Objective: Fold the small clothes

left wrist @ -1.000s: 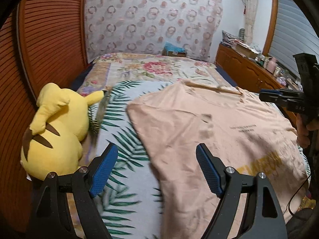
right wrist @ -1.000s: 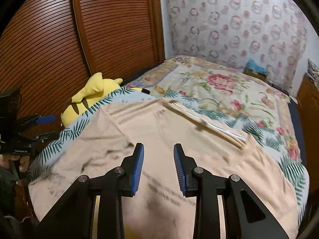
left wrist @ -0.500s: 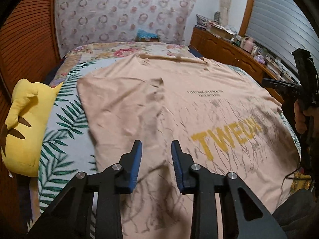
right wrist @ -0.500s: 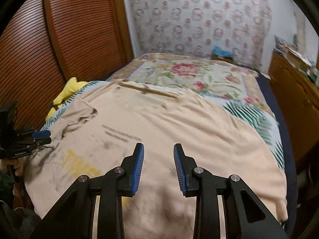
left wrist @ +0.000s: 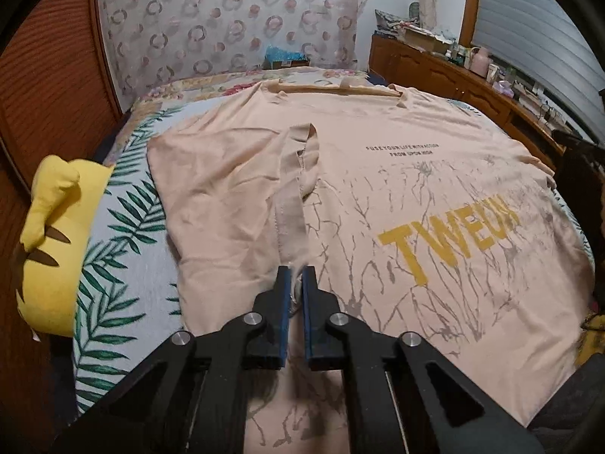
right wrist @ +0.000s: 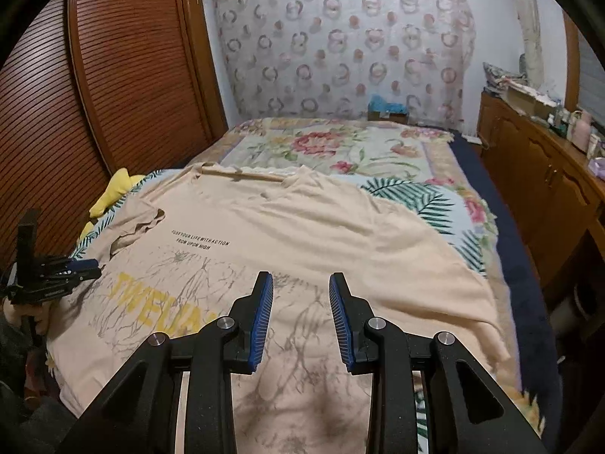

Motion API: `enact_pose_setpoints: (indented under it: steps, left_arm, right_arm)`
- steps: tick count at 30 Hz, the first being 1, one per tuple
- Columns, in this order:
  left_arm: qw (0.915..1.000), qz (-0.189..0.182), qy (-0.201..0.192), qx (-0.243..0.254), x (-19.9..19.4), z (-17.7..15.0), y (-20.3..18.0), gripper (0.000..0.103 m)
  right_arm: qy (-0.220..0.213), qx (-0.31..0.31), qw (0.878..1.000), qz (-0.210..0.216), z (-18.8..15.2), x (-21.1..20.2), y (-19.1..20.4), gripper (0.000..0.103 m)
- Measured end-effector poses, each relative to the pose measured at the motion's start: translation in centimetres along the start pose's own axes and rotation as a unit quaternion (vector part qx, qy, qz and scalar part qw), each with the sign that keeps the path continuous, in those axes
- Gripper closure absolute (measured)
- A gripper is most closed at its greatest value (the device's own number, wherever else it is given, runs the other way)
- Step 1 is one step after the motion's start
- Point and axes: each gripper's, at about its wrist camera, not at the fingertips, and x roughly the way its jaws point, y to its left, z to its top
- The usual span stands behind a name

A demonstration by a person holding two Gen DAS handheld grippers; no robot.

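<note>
The left wrist view shows the left tool (left wrist: pixel 296 270) low over a peach T-shirt (left wrist: pixel 378 196) that lies spread, print side up, on the bed (left wrist: pixel 124 227). Its jaws have just been closing and now stand almost together, pinching the near end of the shirt's sleeve hem (left wrist: pixel 291 212), a strip of cloth that runs from the blue pads up toward the shoulder, folded over onto the shirt's front. A yellow plush toy (left wrist: pixel 45 238) lies at the left edge of the bed, on the leaf-print sheet and beside the shirt, not touching it. The collar (left wrist: pixel 336 89) points toward the far wall, where a patterned curtain (left wrist: pixel 234 26) hangs. A wooden cabinet (left wrist: pixel 446 75) stands along the right side of the bed, with small items on top.

In the right wrist view the right tool (right wrist: pixel 301 283) hovers above the lower middle of the shirt (right wrist: pixel 321 227), its jaws partly spread with nothing between the pads. The yellow lettering (right wrist: pixel 159 306) lies just left of it. At the far left the left tool (right wrist: pixel 85 268) appears side-on, a hand (right wrist: pixel 28 312) on its grip, its tips at the shirt's left edge. Slatted wooden doors (right wrist: pixel 124 75) fill the left wall. A floral blanket (right wrist: pixel 332 147) covers the far half of the bed.
</note>
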Motion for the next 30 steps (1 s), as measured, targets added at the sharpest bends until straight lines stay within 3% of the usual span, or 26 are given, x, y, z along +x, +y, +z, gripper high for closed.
enact_pose_setpoints:
  steps: [8,12,14,16,18,21,23,24,25,27,30]
  left_arm:
    - [0.9991,0.006,-0.042,0.005,-2.9,0.6,-0.3,0.096]
    - [0.9987,0.021,-0.043,0.014,-3.4,0.5,-0.9,0.096]
    - [0.9983,0.026,-0.049,0.018,-3.8,0.4,-1.2,0.090]
    - [0.9978,0.029,-0.057,0.018,-4.2,0.2,-1.5,0.074]
    - [0.9970,0.029,-0.069,0.018,-4.8,0.2,-1.8,0.064]
    - [0.9962,0.024,-0.082,0.018,-5.5,0.6,-2.3,0.057]
    - [0.9958,0.016,-0.087,0.020,-5.7,1.1,-2.6,0.041]
    - [0.9958,0.010,-0.089,0.022,-5.6,1.4,-2.8,0.025]
    - [0.9956,0.007,-0.091,0.023,-5.6,1.6,-3.0,0.021]
    - [0.9950,0.007,-0.096,0.026,-5.3,2.0,-3.6,0.021]
    - [0.9940,0.005,-0.106,0.027,-4.8,2.6,-4.5,0.021]
  right_arm:
    - [-0.023,0.010,0.999,-0.023,-3.3,-2.3,-1.9,0.071]
    - [-0.021,0.023,0.999,-0.036,-5.1,-2.8,-2.5,0.071]
    - [-0.021,0.026,0.999,-0.040,-5.4,-3.1,-2.5,0.071]
    - [-0.021,0.031,0.998,-0.045,-5.8,-3.3,-2.6,0.071]
    - [-0.020,0.034,0.998,-0.047,-6.1,-3.6,-2.8,0.071]
    - [-0.019,0.036,0.998,-0.053,-6.4,-4.0,-3.1,0.071]
    - [-0.018,0.038,0.997,-0.057,-6.4,-4.3,-3.3,0.071]
    - [-0.018,0.039,0.997,-0.059,-6.3,-4.3,-3.4,0.071]
    - [-0.018,0.041,0.997,-0.061,-6.2,-4.5,-3.6,0.070]
    - [-0.015,0.045,0.997,-0.067,-6.2,-4.4,-4.1,0.063]
    - [-0.008,0.050,0.996,-0.078,-6.2,-4.1,-4.8,0.060]
